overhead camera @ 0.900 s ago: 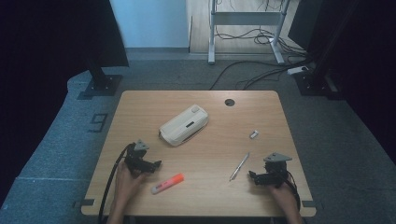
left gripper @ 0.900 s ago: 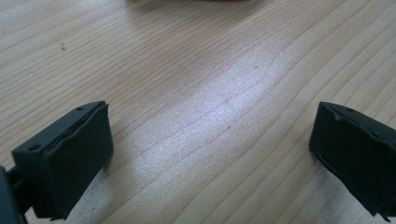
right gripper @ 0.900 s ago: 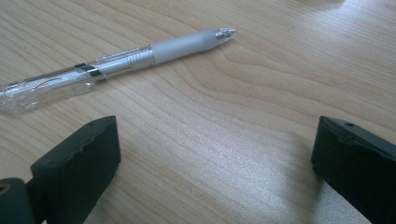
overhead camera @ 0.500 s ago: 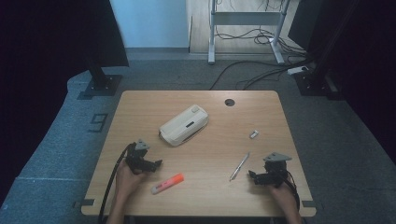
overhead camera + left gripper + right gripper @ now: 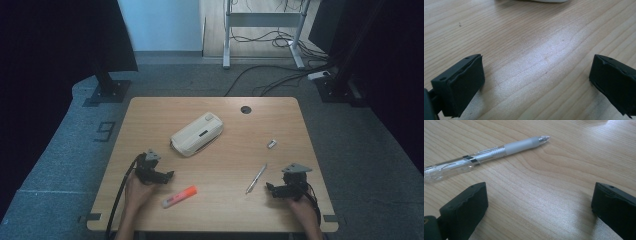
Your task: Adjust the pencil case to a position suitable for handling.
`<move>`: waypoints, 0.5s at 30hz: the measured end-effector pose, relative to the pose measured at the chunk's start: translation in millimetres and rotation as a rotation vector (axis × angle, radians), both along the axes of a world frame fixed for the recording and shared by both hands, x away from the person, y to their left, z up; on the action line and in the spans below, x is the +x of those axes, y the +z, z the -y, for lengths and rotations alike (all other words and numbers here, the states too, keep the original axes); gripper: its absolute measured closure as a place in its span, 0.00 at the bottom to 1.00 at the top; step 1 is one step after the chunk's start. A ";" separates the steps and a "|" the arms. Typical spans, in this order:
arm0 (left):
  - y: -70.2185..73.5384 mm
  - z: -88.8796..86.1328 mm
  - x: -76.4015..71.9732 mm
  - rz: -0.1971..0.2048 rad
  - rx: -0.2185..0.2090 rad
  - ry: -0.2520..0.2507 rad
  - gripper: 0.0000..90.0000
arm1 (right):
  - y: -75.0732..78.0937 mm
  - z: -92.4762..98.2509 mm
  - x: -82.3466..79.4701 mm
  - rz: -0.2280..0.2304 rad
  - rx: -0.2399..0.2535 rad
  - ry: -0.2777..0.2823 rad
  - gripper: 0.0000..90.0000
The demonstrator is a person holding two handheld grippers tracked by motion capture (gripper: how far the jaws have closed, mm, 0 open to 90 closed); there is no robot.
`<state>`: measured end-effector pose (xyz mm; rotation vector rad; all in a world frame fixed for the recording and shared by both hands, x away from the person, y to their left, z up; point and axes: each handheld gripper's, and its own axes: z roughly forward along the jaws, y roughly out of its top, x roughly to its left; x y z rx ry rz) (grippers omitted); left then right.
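Nothing has shifted since the earlier high views: both hands rest at the near edge of the wooden table (image 5: 150, 115) and every object lies where it did. Nearest, the left gripper (image 5: 167, 175) sits low over the wood with its jaws spread wide and only bare table between them; the right gripper (image 5: 270, 187) is likewise spread and pinches nothing. Just beyond the left gripper's jaws lies the orange highlighter (image 5: 179, 196), its long axis slanting from near-left to far-right. Just ahead of the right gripper lies the clear pen (image 5: 256, 178), apart from the jaws, its long axis running from near-left up to far-right in the high view; in the right gripper view its grey grip and tip (image 5: 544, 138) point to the upper right. Farther off, a small grey item (image 5: 271, 144) lies alone, and the white case (image 5: 197, 134) sits mid-table, tilted. Open wood surrounds the pen on all sides, and the right edge stays well apart.
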<state>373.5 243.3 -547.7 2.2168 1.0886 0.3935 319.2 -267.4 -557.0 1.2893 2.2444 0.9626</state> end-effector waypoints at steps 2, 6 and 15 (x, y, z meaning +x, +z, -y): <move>0.1 0.4 -0.2 -0.002 0.000 -0.001 0.00 | 0.0 0.0 0.0 0.000 0.000 0.000 0.01; 0.9 1.6 -1.3 -0.010 0.000 -0.010 0.00 | 0.0 0.0 0.1 0.000 0.000 0.000 0.01; 8.6 2.1 -4.1 0.003 -0.056 -0.016 0.00 | 0.0 0.0 0.0 0.000 0.000 0.000 0.01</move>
